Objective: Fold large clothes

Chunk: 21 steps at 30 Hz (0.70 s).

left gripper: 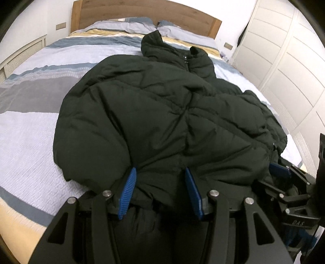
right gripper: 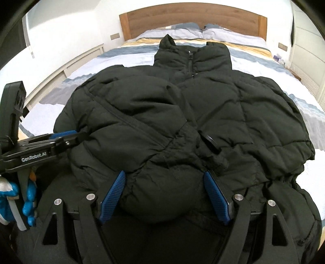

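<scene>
A dark green puffer jacket [left gripper: 162, 113] lies front-up on the bed, collar toward the headboard, sleeves folded over its chest; it also fills the right wrist view [right gripper: 182, 121]. My left gripper [left gripper: 160, 174] is at the jacket's bottom hem, its blue pads [left gripper: 128, 193] apart with a thick bunch of hem fabric between them. My right gripper [right gripper: 164, 176] is at the hem too, its blue pads [right gripper: 215, 197] apart around a bulge of fabric. The right gripper shows at the right edge of the left wrist view [left gripper: 284, 174]; the left one shows at the left of the right wrist view [right gripper: 61, 136].
The bed [left gripper: 30, 132] has a striped blue, grey and yellow cover, two pillows [right gripper: 182, 30] and a wooden headboard [right gripper: 193, 18]. White wardrobe doors [left gripper: 284, 61] stand along the right side. A white slatted panel [left gripper: 22, 54] runs along the left wall.
</scene>
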Available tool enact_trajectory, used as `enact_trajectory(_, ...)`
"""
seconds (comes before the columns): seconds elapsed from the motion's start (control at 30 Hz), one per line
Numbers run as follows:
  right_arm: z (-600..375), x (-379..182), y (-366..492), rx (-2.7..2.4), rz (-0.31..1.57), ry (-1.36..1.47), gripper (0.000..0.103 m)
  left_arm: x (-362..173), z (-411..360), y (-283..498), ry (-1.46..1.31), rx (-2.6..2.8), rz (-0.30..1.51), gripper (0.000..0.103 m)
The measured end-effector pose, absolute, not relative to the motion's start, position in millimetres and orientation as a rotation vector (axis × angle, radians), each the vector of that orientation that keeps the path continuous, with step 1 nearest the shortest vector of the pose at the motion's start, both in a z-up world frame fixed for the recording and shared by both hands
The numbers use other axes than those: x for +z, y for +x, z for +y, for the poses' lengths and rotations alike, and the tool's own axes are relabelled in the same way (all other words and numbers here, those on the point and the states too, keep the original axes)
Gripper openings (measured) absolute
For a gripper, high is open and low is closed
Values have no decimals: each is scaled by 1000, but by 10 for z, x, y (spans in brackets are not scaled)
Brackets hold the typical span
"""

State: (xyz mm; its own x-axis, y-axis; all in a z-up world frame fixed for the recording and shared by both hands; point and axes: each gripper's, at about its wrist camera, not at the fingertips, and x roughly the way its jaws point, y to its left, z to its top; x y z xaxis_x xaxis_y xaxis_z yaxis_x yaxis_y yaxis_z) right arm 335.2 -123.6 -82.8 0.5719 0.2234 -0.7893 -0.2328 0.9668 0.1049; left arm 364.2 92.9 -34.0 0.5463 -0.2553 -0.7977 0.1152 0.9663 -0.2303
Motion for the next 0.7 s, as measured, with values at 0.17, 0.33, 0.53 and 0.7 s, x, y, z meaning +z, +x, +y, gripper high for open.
enact_trajectory(0.17,-1323,-752,3242,226,951,-21,78,-249,1009,3497,-164,-199,985,49)
enact_trajectory(0.33,-1442,-561,3056,188,925,-38,78,-57,1083,3318,-168,-164,940,49)
enact_trajectory(0.53,-1484,-161,2947,204,818,-13,78,182,1071,3311,-139,-129,857,49)
enact_trajectory(0.7,-1232,3,3078,279,749,-37,78,347,1014,3654,-106,-160,799,49)
